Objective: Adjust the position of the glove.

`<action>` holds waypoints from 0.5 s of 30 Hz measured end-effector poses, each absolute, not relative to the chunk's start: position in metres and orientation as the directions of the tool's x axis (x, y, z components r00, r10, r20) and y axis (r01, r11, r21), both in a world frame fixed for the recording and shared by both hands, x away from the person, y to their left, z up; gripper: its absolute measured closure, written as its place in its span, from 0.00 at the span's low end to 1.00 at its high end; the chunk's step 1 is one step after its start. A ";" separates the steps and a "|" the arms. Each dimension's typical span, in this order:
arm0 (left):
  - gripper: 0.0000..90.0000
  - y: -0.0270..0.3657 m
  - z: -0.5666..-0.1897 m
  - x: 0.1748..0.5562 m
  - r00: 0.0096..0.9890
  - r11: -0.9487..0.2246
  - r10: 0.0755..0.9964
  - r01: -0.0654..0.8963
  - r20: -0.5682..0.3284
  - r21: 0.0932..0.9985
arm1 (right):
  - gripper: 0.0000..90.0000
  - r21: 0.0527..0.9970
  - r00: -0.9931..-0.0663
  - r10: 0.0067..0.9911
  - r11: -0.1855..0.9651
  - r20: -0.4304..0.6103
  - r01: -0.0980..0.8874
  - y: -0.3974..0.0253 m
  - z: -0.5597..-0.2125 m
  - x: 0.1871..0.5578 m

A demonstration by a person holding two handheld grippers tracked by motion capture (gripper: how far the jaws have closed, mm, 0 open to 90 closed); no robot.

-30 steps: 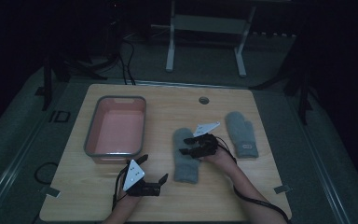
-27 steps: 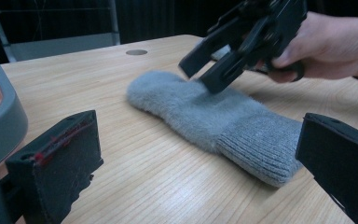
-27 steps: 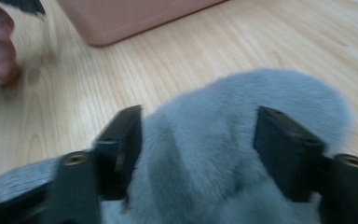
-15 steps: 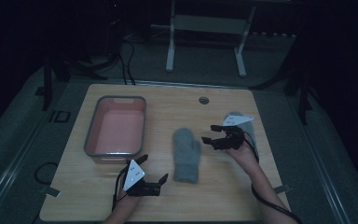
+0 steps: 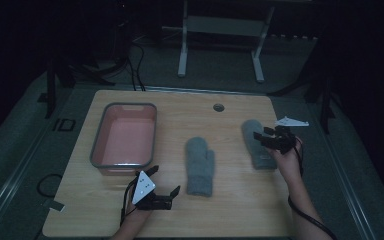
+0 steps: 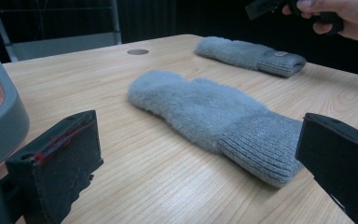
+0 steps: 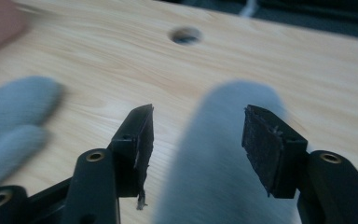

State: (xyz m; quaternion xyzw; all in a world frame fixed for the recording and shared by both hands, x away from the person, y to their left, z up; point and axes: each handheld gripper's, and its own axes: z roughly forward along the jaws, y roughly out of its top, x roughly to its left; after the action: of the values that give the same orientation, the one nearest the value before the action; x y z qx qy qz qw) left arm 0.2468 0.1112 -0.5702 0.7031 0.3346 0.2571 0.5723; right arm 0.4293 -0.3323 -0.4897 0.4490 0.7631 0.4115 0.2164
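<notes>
Right gripper (image 5: 269,138): held above the far mitten (image 5: 256,145) on the right side of the table (image 5: 230,215); in the right gripper view its jaws stand apart, one on each side of the mitten's rounded tip, with grey fleece between them. Whether the pads touch the fleece is hard to tell, as that view is blurred.
Left gripper (image 5: 167,192): low over the table's near edge, jaws spread wide with nothing between them, pointing toward the cuff of the near mitten (image 5: 200,165).
Far mitten: lies flat on the wood, tip toward the table's far side, cuff toward the person; a small round tag shows on its cuff in the left gripper view (image 6: 256,55).
Near mitten: lies flat in the middle of the table, thumb on its right, ribbed cuff nearest the person, well apart from the far mitten.
Tray (image 5: 98,145): grey rim, pink inside, on the table's left, just beyond the left gripper.
Cable hole (image 5: 218,107): near the table's far edge, between the two mittens.
</notes>
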 end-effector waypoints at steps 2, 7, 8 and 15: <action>0.00 0.111 -0.570 0.247 0.644 -0.121 0.764 0.177 -0.022 0.977 | 0.48 0.807 -0.482 0.875 0.255 0.041 0.533 -0.339 -0.498 0.433; 0.00 0.112 -0.570 0.247 0.644 -0.120 0.765 0.178 -0.023 0.977 | 0.47 0.760 -0.445 0.895 0.262 0.040 0.596 -0.345 -0.527 0.440; 0.00 0.112 -0.570 0.247 0.644 -0.120 0.765 0.178 -0.023 0.977 | 0.47 0.754 -0.439 0.897 0.258 0.045 0.604 -0.345 -0.532 0.441; 0.00 0.111 -0.570 0.247 0.644 -0.121 0.765 0.178 -0.023 0.977 | 0.77 0.753 -0.438 0.898 0.259 0.042 0.605 -0.340 -0.549 0.439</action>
State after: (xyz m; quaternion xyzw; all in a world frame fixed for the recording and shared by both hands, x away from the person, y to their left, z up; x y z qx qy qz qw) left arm 0.2469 0.1114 -0.5702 0.7032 0.3349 0.2564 0.5723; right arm 0.4392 -0.3396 -0.5487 0.4897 0.7671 0.3612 0.2031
